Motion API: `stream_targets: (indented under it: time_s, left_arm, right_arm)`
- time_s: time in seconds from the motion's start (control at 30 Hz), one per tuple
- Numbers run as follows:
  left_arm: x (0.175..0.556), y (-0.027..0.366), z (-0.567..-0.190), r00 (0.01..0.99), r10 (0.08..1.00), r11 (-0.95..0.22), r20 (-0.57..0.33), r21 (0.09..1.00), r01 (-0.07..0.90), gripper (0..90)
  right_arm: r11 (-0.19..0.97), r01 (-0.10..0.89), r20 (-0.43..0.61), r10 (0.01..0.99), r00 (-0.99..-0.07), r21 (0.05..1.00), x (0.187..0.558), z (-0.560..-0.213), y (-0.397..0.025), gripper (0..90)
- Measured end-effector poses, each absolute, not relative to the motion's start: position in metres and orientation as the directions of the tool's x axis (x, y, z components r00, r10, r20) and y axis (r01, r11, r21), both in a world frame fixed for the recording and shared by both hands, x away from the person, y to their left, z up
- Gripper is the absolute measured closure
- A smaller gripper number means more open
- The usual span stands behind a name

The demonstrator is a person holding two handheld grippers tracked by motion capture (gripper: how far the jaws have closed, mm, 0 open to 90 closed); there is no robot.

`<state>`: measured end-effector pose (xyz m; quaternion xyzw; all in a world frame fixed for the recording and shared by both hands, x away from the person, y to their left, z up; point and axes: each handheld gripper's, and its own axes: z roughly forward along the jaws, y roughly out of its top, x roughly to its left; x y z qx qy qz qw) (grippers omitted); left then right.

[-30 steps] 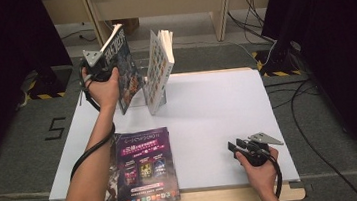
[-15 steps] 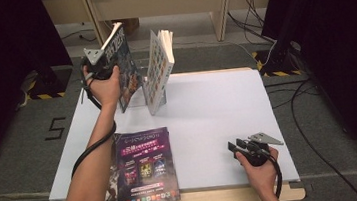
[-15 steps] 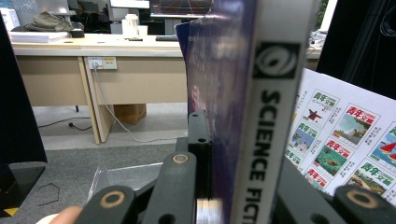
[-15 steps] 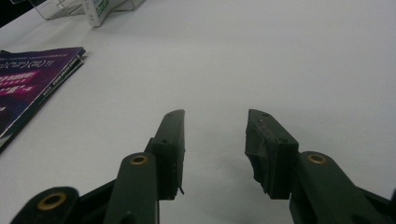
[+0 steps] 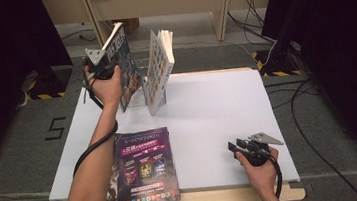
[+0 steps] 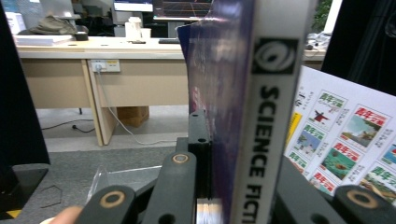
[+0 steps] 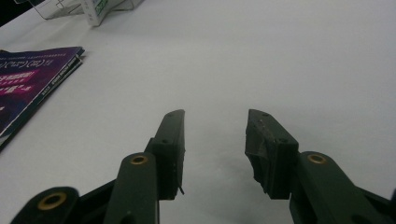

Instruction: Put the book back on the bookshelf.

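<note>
Purple-covered and clamped by its spine, the magazine (image 5: 124, 68) rides upright in my left gripper (image 5: 103, 63) at the upper left of the frame, jaws closed hard on it — its long axis near vertical, just left of the white book (image 5: 157, 72) leaning in the clear stand (image 5: 139, 103). That gap between them is what the next move turns on, I judge, and my left hand is the nearer one. My right gripper (image 5: 236, 147) rests at the lower right of the white table (image 5: 217, 101), jaws well apart, holding nothing. Another magazine (image 5: 143, 167) lies flat at the lower left. The stand's slots are hard to make out.
</note>
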<state>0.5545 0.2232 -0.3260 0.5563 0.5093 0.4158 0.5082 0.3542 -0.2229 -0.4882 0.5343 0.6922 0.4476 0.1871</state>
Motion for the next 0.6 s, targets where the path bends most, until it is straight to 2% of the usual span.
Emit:
stream_targets:
  time_s: [0.6]
  left_arm:
    - [0.5615, 0.2198, -0.3324, 0.118, 0.992, 0.036, -0.054, 0.988, 0.15, 82.3]
  right_arm:
    - [0.019, 0.579, 0.232, 0.905, -0.357, 0.815, 0.3544, -0.4887, -0.2227, 57.8]
